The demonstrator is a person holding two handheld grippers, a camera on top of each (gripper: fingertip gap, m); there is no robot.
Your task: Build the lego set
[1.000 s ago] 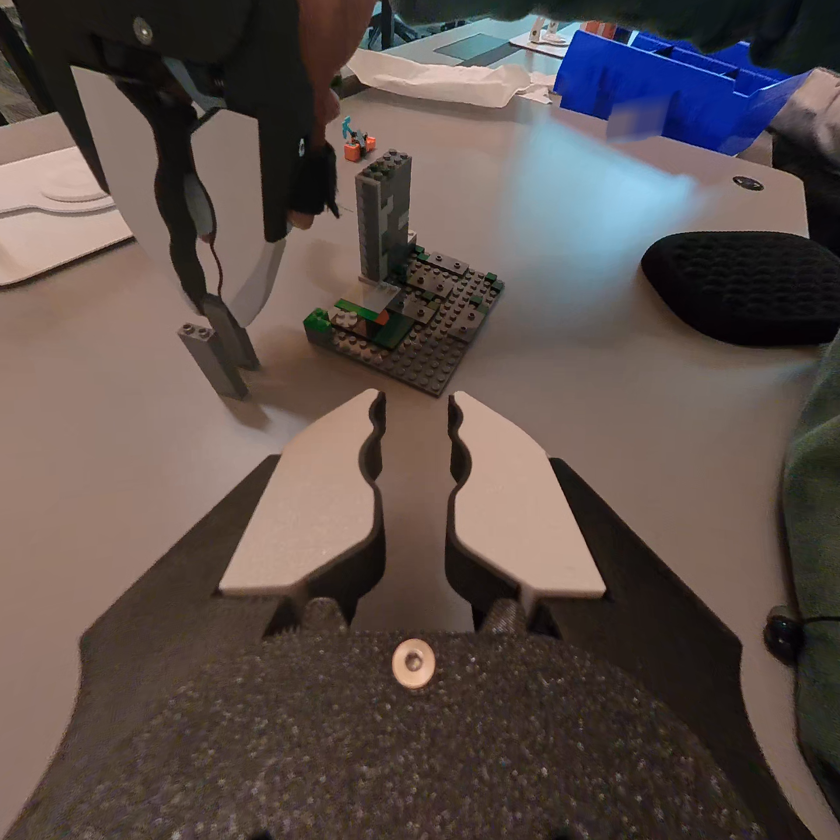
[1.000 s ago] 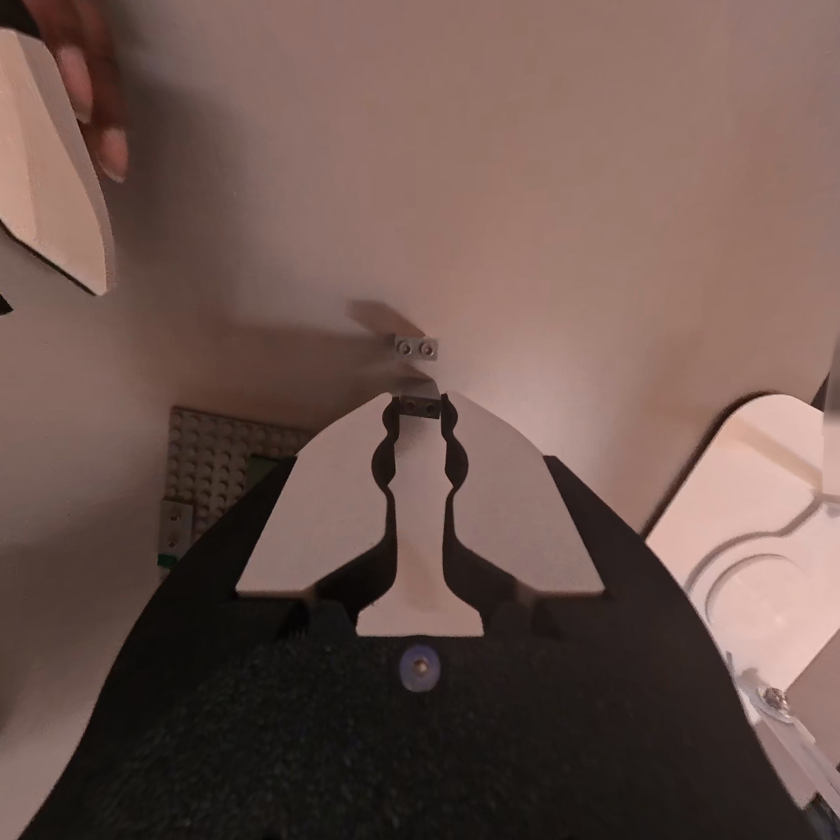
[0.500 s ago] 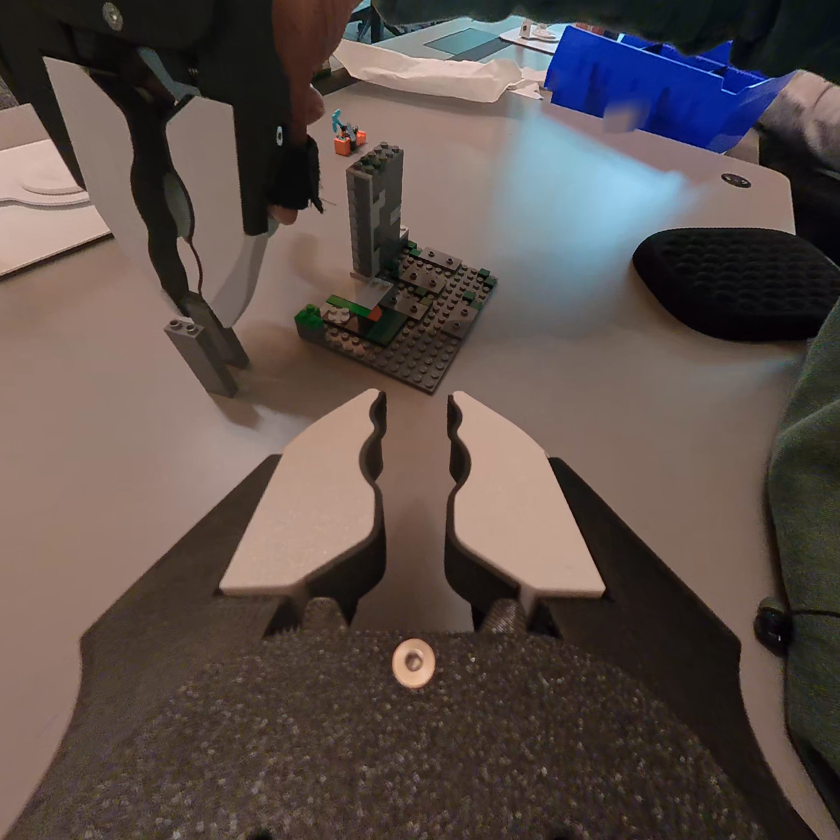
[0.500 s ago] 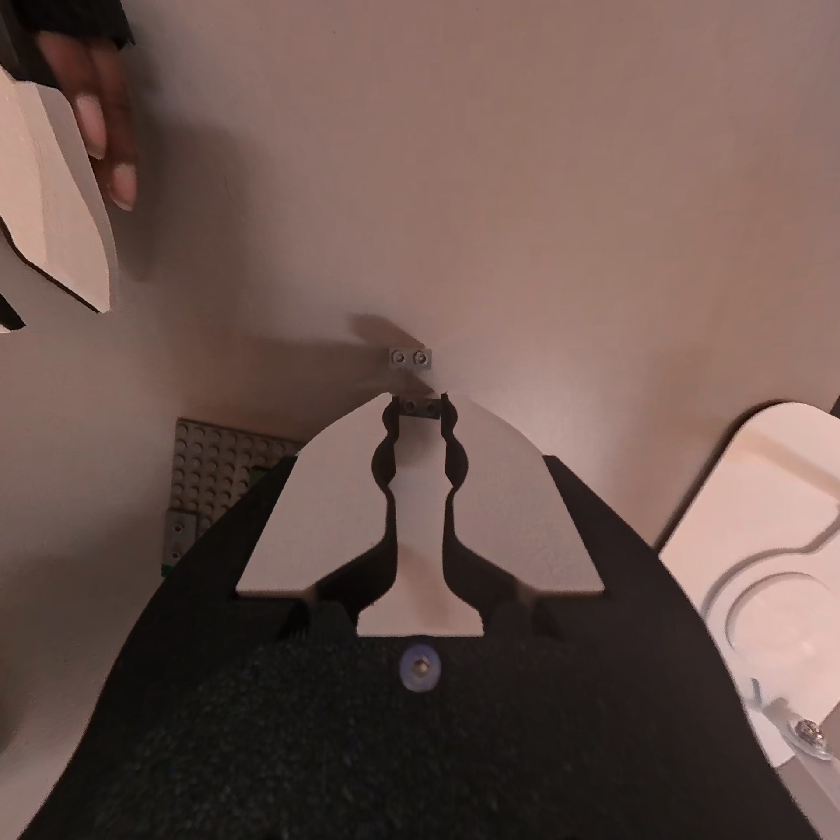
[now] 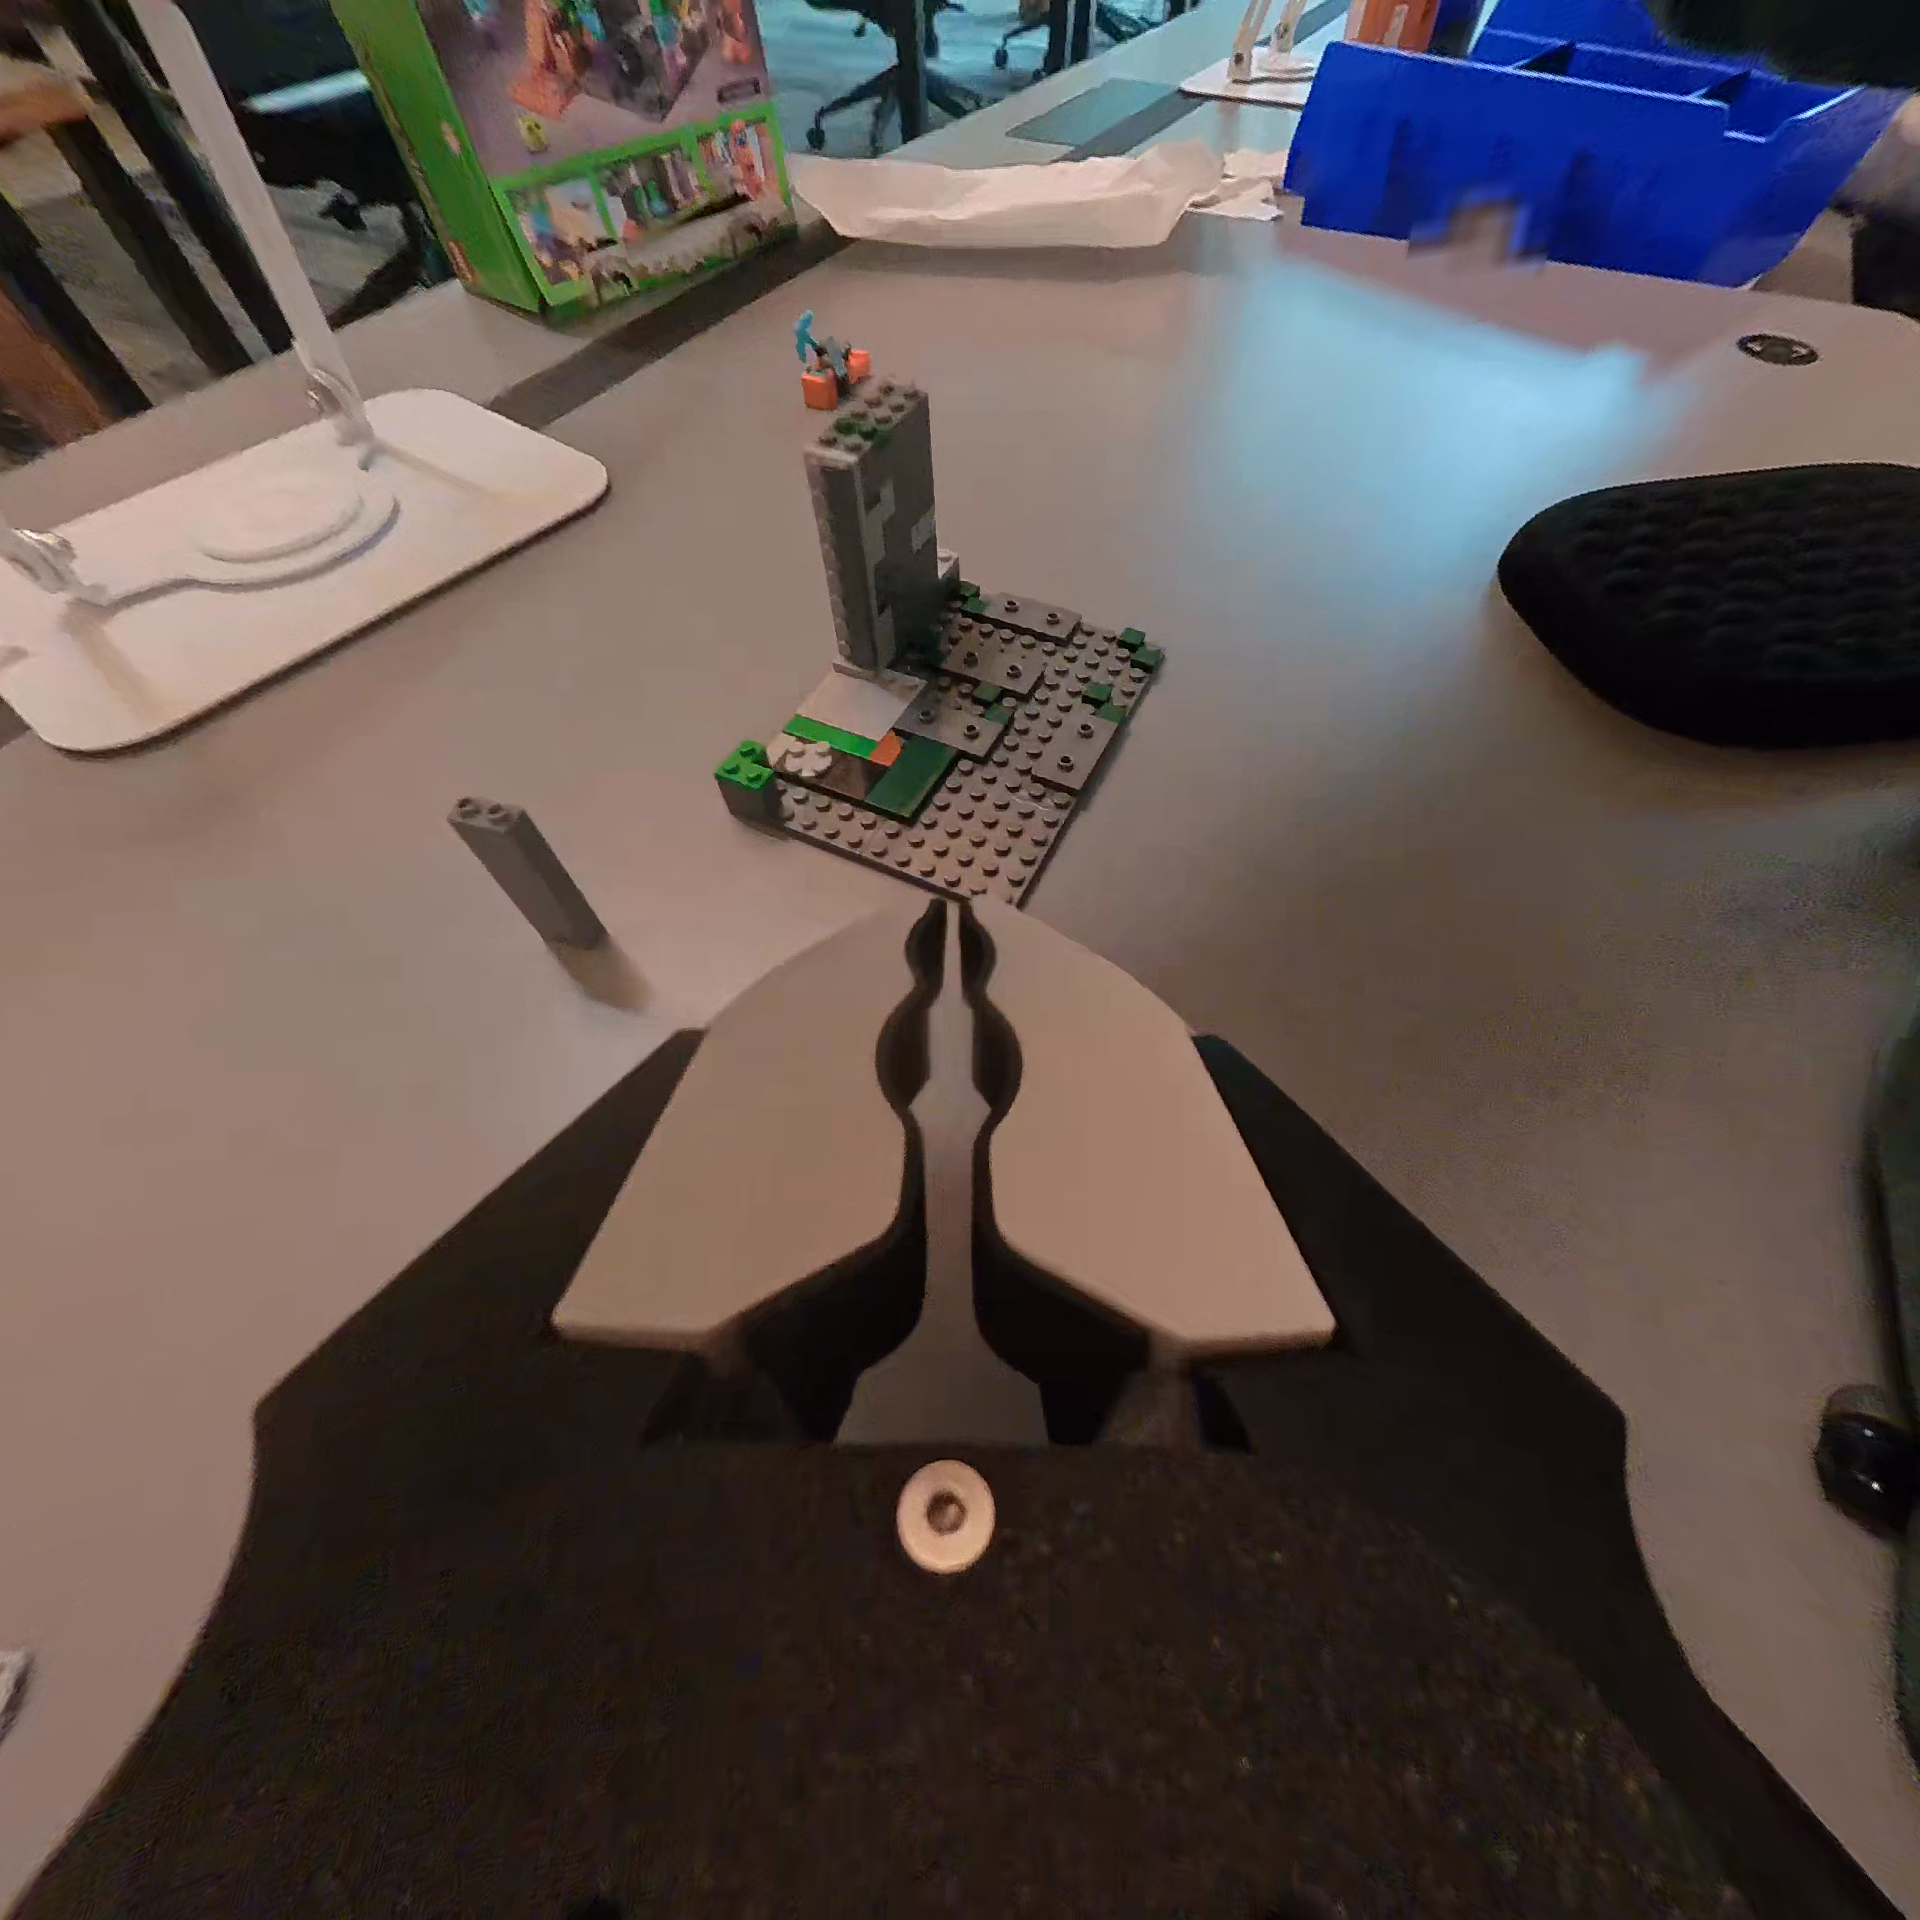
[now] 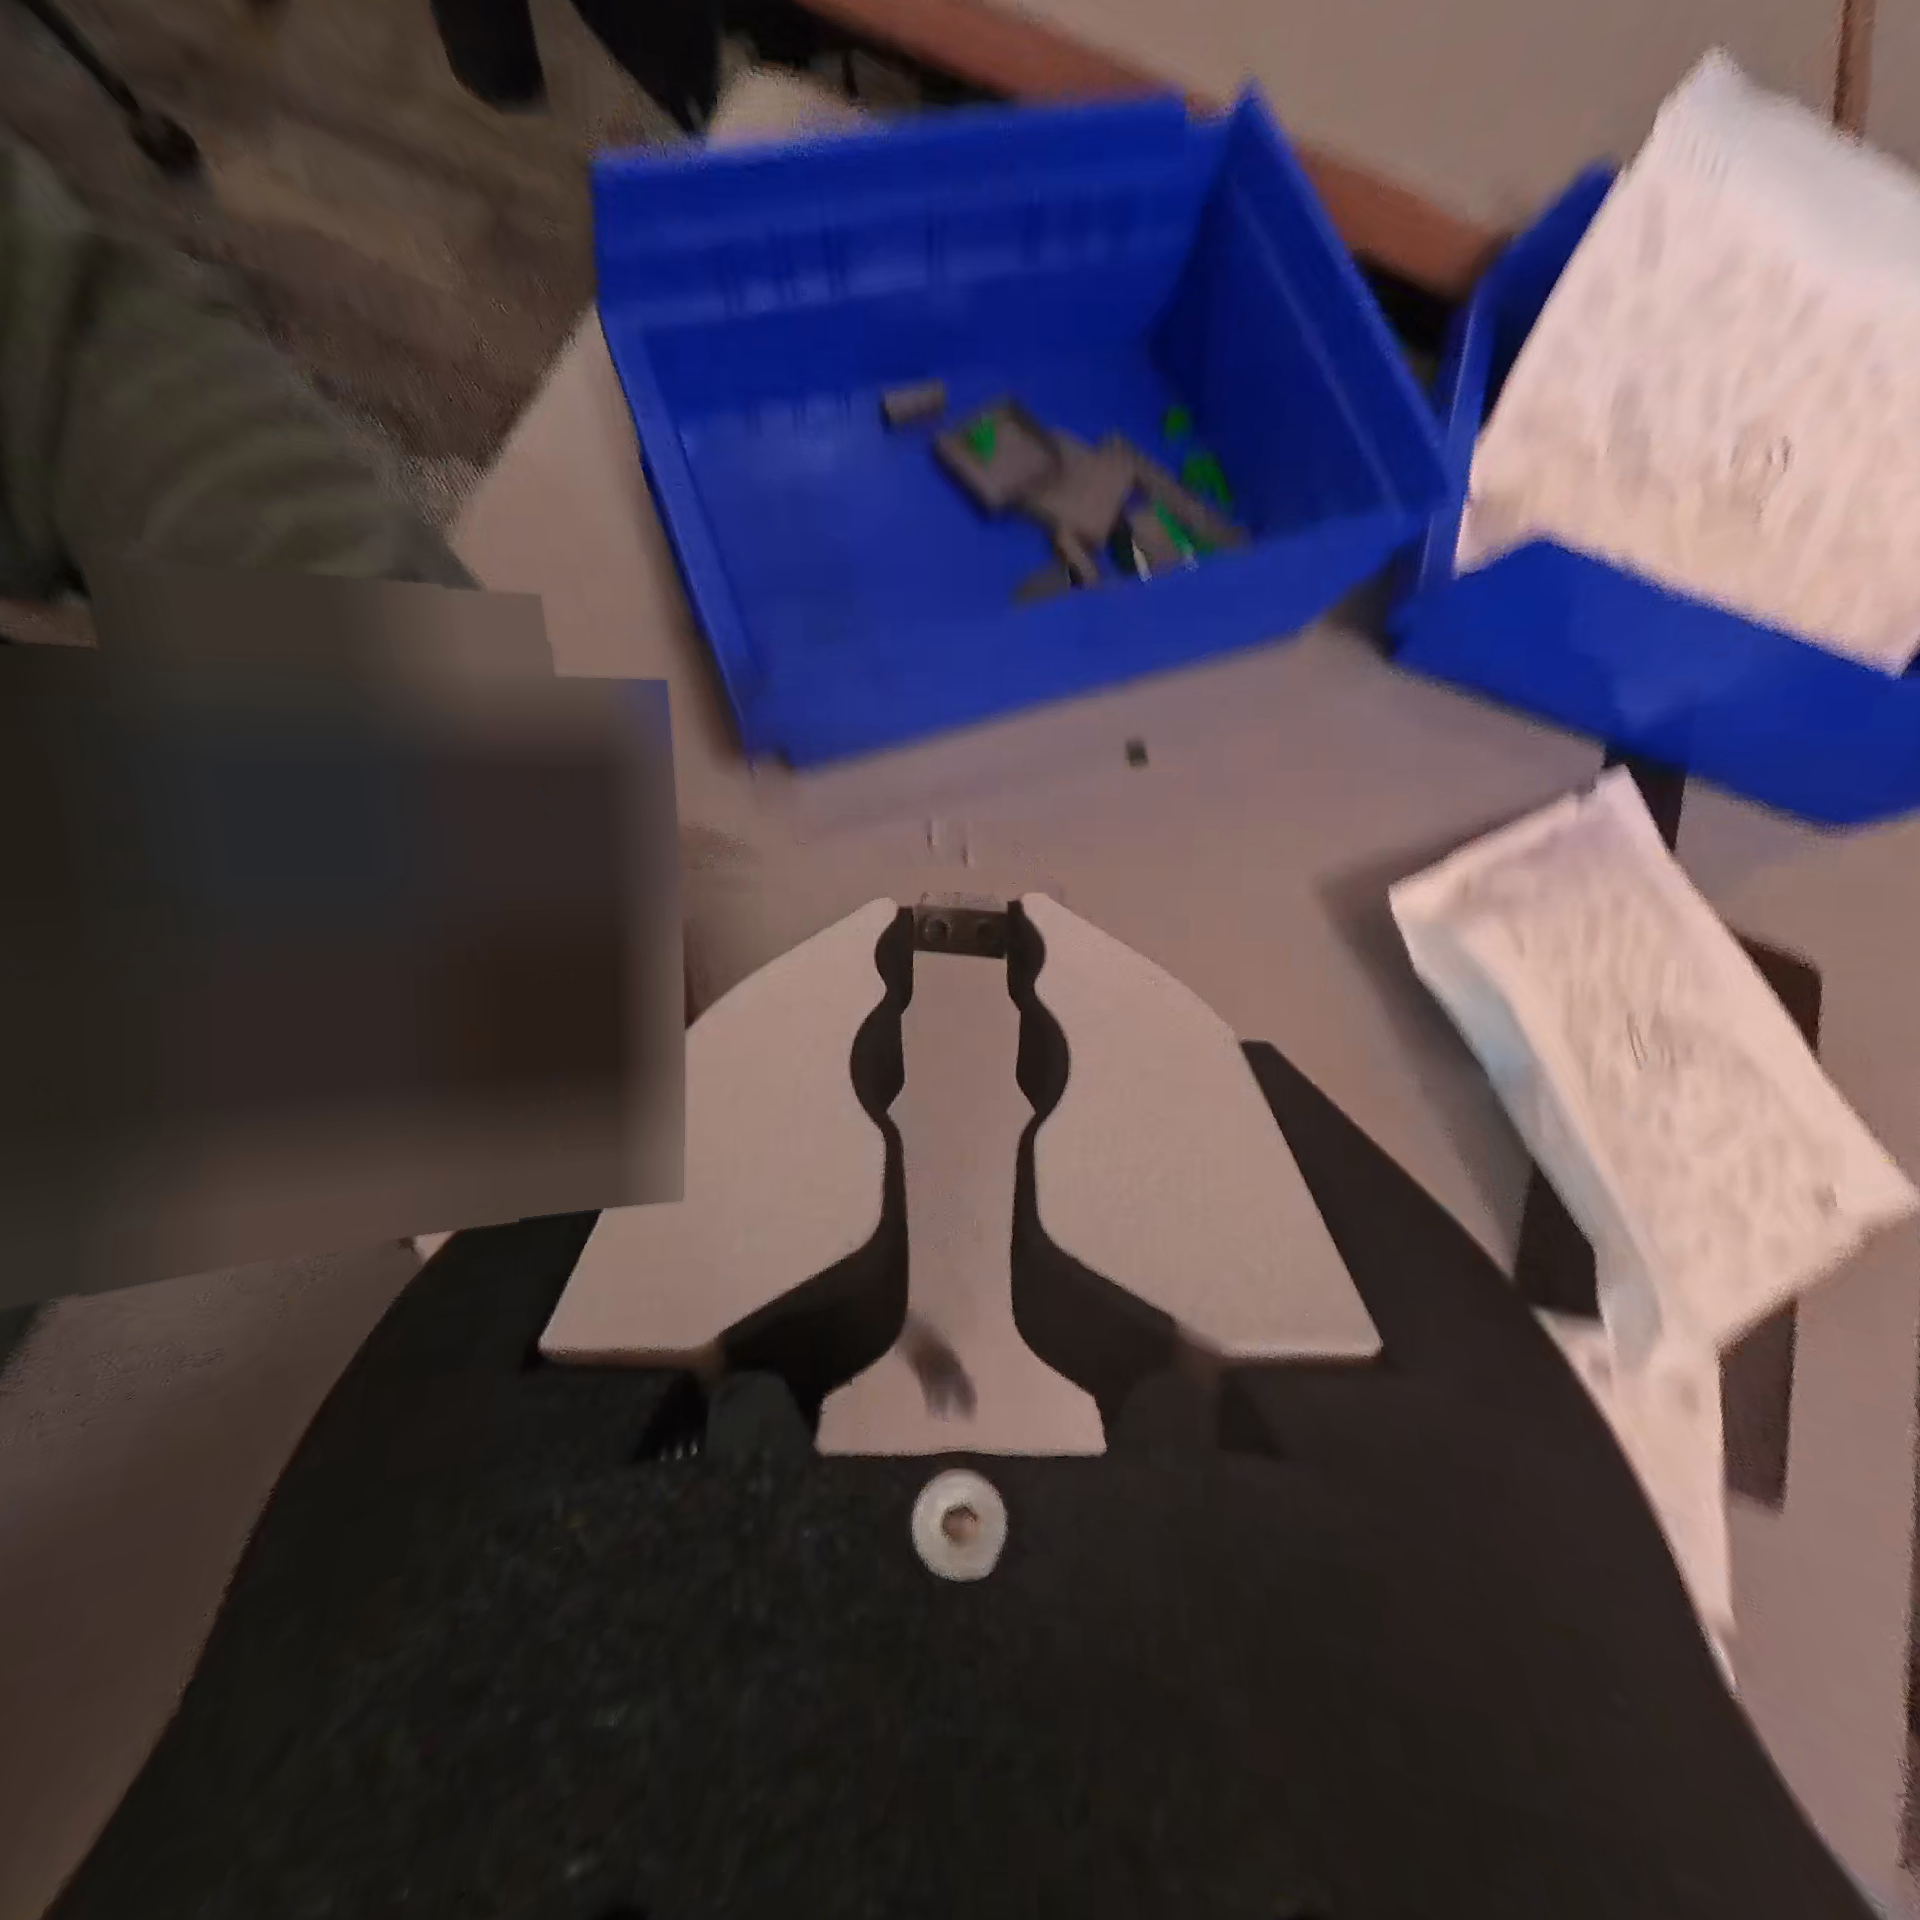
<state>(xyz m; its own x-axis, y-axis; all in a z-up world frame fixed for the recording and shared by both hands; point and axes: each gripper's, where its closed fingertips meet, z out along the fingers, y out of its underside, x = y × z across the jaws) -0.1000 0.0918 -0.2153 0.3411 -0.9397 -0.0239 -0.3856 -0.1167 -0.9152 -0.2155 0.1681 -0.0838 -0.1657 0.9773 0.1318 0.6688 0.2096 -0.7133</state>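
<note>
In the left wrist view, the left gripper [image 5: 951,906] hangs over the grey table [image 5: 1351,987], its jaws pressed almost together with nothing between them. Just past its tips sits the lego build [image 5: 940,727]: a dark studded baseplate with green and grey tiles and a tall grey tower at its far left corner. A tall grey brick [image 5: 528,873] stands alone on the table to the left of the build.

In the right wrist view, which is blurred, the right gripper [image 6: 961,925] pinches a small dark brick [image 6: 958,932] at its tips. Beyond it a blue bin [image 6: 831,582] holds loose grey and green pieces [image 6: 1091,488].
</note>
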